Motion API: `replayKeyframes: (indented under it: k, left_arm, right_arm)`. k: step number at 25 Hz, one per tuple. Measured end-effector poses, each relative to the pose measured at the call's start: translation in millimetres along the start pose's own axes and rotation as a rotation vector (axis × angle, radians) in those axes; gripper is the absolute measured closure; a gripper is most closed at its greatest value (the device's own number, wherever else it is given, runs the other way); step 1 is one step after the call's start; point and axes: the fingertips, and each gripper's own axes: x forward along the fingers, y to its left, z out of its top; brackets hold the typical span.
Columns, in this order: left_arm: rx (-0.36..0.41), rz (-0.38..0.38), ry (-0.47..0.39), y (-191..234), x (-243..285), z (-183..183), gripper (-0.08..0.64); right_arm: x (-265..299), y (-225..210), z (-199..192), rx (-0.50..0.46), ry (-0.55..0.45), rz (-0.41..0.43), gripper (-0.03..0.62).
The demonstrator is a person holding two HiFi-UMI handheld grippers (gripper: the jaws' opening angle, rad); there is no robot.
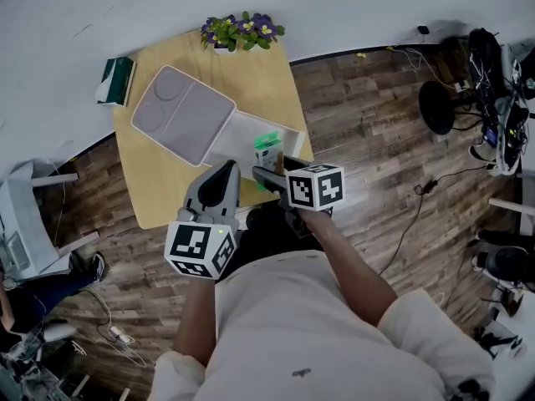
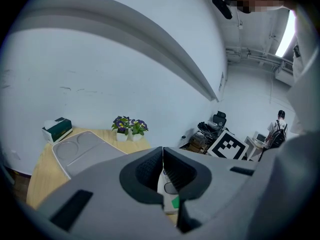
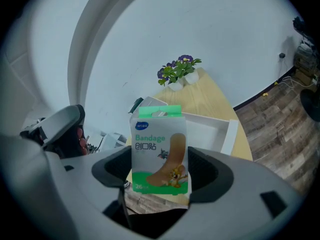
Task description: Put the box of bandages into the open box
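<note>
Box of bandages [image 3: 160,151] pinched upright by its sides in right gripper [image 3: 160,176], near the open box [image 3: 216,134] on the table [image 1: 159,182], likely held so for a straight drop-in; left gripper [image 2: 163,173] pressed together, empty, idle alongside.

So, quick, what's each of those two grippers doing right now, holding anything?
Left gripper: closed, holding nothing.
Right gripper: closed on the box of bandages.
</note>
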Motion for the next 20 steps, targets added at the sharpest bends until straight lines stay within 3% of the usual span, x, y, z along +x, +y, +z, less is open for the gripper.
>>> replayKeyframes:
  k: [11, 20]
  left_arm:
    - [-0.017, 0.044, 0.000, 10.1, 4.4, 1.8, 0.554]
    - [-0.021, 0.010, 0.021, 23.8, 14.6, -1.1, 0.554]
  right_arm:
    - [17.5, -12.9, -1.0, 0.022, 0.078, 0.001, 0.239]
    - [32.0, -25.2, -5.7, 0.035, 0.113, -0.059, 0.239]
